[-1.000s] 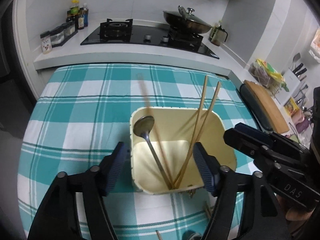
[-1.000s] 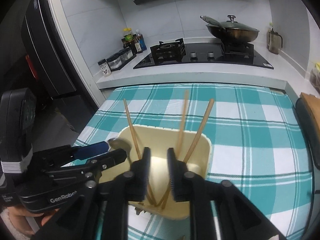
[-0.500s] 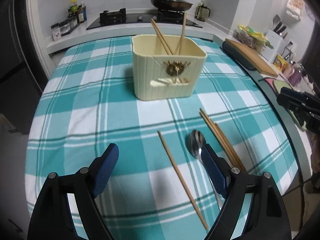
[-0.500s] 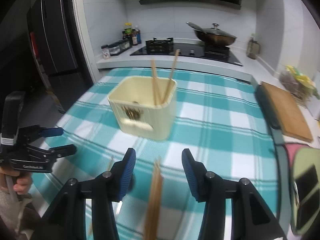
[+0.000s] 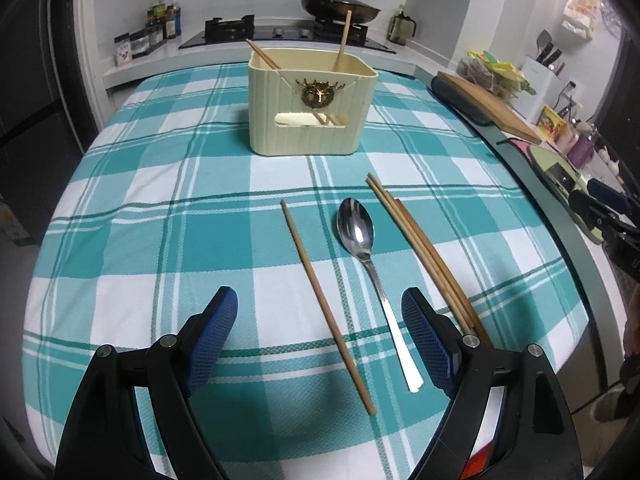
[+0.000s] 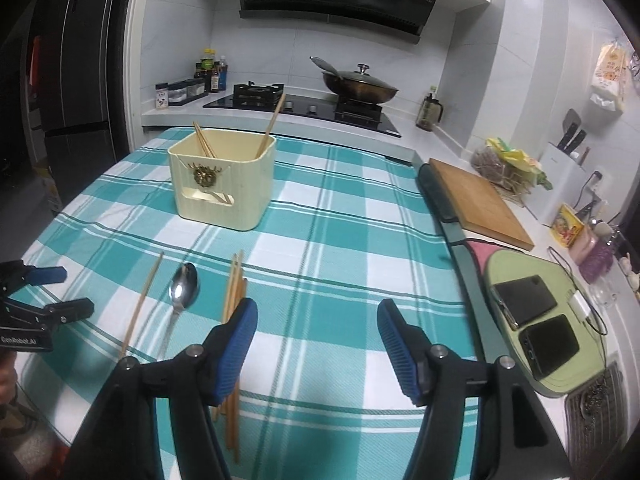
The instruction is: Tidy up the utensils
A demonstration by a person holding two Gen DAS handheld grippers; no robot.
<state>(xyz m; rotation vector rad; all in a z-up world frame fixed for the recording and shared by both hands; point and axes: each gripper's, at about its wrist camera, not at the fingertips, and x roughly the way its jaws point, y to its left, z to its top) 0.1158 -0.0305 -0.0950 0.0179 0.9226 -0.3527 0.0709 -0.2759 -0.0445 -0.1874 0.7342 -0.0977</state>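
Note:
A cream utensil holder (image 5: pixel 310 110) (image 6: pixel 222 184) stands on the teal checked tablecloth with chopsticks (image 5: pixel 343 40) leaning inside. In front of it lie a single chopstick (image 5: pixel 326 304) (image 6: pixel 142 304), a metal spoon (image 5: pixel 366 264) (image 6: pixel 182 296) and a bundle of chopsticks (image 5: pixel 424 252) (image 6: pixel 234 296). My left gripper (image 5: pixel 324 336) is open and empty above the near ends of the single chopstick and spoon. My right gripper (image 6: pixel 316 344) is open and empty, its left finger over the chopstick bundle.
A wooden cutting board (image 6: pixel 478 200) lies at the table's right edge. A green tray (image 6: pixel 532 320) holds two phones. A stove with a lidded wok (image 6: pixel 358 88) and condiment bottles (image 6: pixel 210 76) sit on the counter behind.
Both grippers pulled back and down from the holder toward the near table. The right gripper opened wide. The loose chopsticks and spoon now lie close under both grippers.

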